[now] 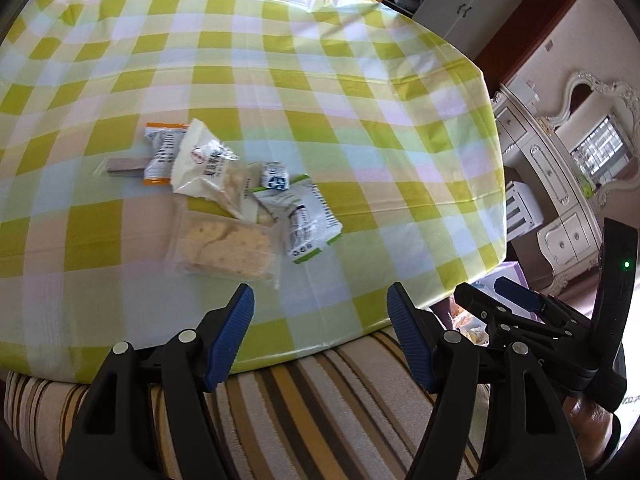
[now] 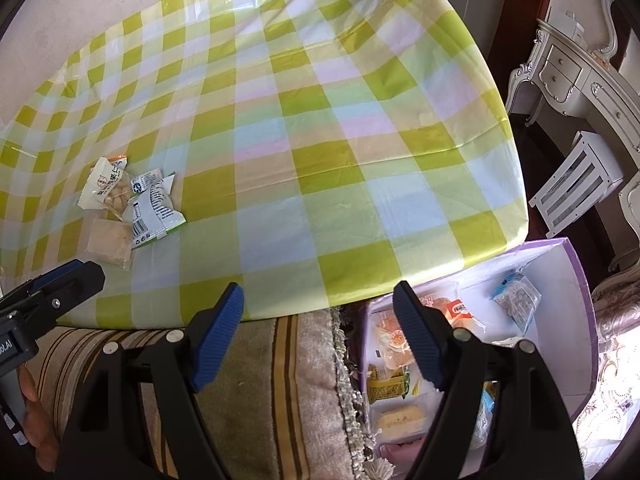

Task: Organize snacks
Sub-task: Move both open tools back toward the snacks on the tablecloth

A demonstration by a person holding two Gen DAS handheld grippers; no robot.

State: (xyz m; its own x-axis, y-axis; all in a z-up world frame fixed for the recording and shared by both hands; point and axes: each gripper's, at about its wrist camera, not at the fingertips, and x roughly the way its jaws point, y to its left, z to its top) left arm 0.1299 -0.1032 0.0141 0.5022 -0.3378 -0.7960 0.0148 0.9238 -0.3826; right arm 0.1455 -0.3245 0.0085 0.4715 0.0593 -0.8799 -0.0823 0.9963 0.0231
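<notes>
The task looks partly done. A purple box point(image 2: 576, 320) stands on the striped sofa cushion point(image 2: 256, 392) just beside the near edge of the surface point(image 2: 320, 128), and it already holds several packets: a small pale-blue packet point(image 2: 517, 297), a round pastry in clear wrap point(image 2: 394, 344), a yellow-green packet point(image 2: 386, 388) and some more below. It seems that these are the sorted ones.

What is left is a small heap of snacks point(image 1: 236, 196) on the checked cloth, well apart from the box. In the heap there are an orange-edged packet point(image 1: 162, 152), a cream bag with a red mark point(image 1: 200, 160), a clear packet of crackers point(image 1: 226, 246), a green-edged white packet point(image 1: 304, 220) and a tiny blue-and-white packet point(image 1: 275, 176). A thin grey-brown bar point(image 1: 124, 165) lies partly under the orange-edged one.

The left tongs point(image 1: 320, 308) are spread and hold nothing; they hover over the near edge, close to the crackers. The right tongs point(image 2: 318, 308) are also spread and empty, between the surface and the box.

The right tongs cover the middle of the box, so its full content cannot be counted. The packets in the heap overlap, their print is blurred, and more could lie hidden beneath them.
</notes>
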